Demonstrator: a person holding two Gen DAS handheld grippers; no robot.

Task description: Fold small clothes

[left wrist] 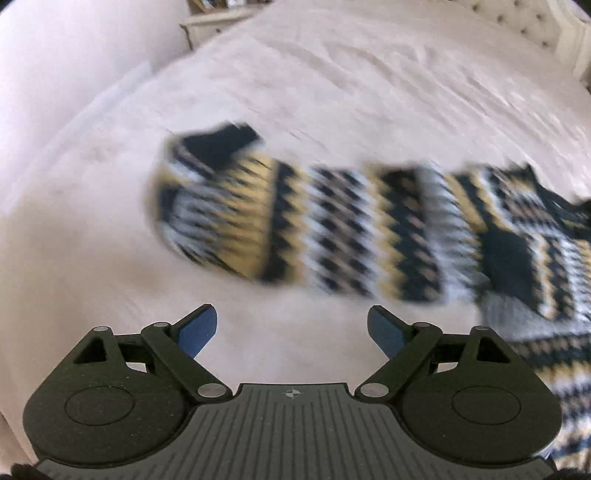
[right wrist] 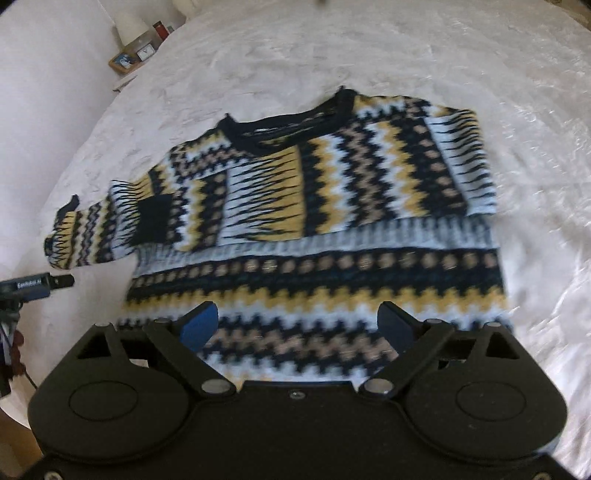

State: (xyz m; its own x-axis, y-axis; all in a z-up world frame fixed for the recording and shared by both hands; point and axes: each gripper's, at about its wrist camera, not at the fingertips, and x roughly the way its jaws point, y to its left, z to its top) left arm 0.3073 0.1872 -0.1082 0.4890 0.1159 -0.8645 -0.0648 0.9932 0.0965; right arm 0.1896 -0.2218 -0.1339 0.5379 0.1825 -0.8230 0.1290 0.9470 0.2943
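A knitted sweater in navy, yellow, white and tan zigzag bands lies on a white bed. Its lower part is folded up over the chest, and the right sleeve is folded in. Its left sleeve stretches out to the left, blurred in the left wrist view. My left gripper is open and empty, just short of that sleeve. My right gripper is open and empty over the sweater's near edge. The left gripper also shows at the left edge of the right wrist view.
A nightstand with a lamp, a small clock and a red jar stands at the far left of the bed. A tufted headboard shows at the top right of the left wrist view. White sheet surrounds the sweater.
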